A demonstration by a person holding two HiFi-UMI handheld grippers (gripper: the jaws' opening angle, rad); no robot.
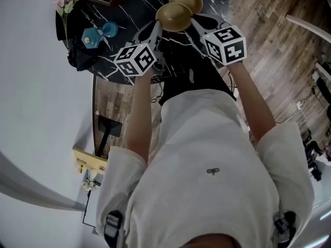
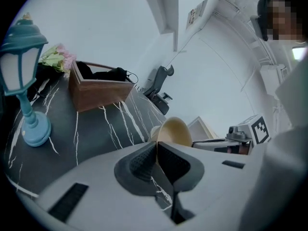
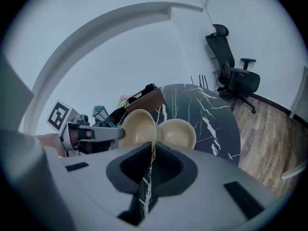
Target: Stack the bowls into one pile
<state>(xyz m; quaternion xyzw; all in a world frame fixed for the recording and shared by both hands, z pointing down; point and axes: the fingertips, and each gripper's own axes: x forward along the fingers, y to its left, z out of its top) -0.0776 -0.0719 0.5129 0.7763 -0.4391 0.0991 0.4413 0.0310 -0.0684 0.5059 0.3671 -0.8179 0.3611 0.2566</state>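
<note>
Tan rim, pinched from two sides: left gripper [image 2: 156, 147], jaws pressed together on the thin edge of the held bowl [image 2: 174, 131]; right gripper [image 3: 152, 146], jaws likewise closed on the opposite edge, with dark ribbed pads either side of the rim in each gripper view

Held bowl: tilted, with its hollow turned towards the right gripper's camera. The left gripper view shows it only as a tan dome just above the pads. The head view alone shows both grippers at once, one on each side of the rim, over the table [image 3: 211, 109]

Second bowl [image 3: 177, 133]: same tan, upright on the table, just beyond the held bowl and partly overlapped by it. It is plain in the right gripper view and the head view; in the left gripper view it is at most a pale sliver behind the held bowl

Table: round, black with white veining

Left gripper view only: blue lantern [image 2: 21, 81] standing at full height, and a wooden box [image 2: 98, 93] with dark contents beside pink flowers [image 2: 57, 57]

Right gripper view only: black office chair [image 3: 233, 64] against the white wall, on the wood floor [image 3: 260, 143]

Head view only: the person's bare forearms and white shirt [image 1: 207, 180]
</note>
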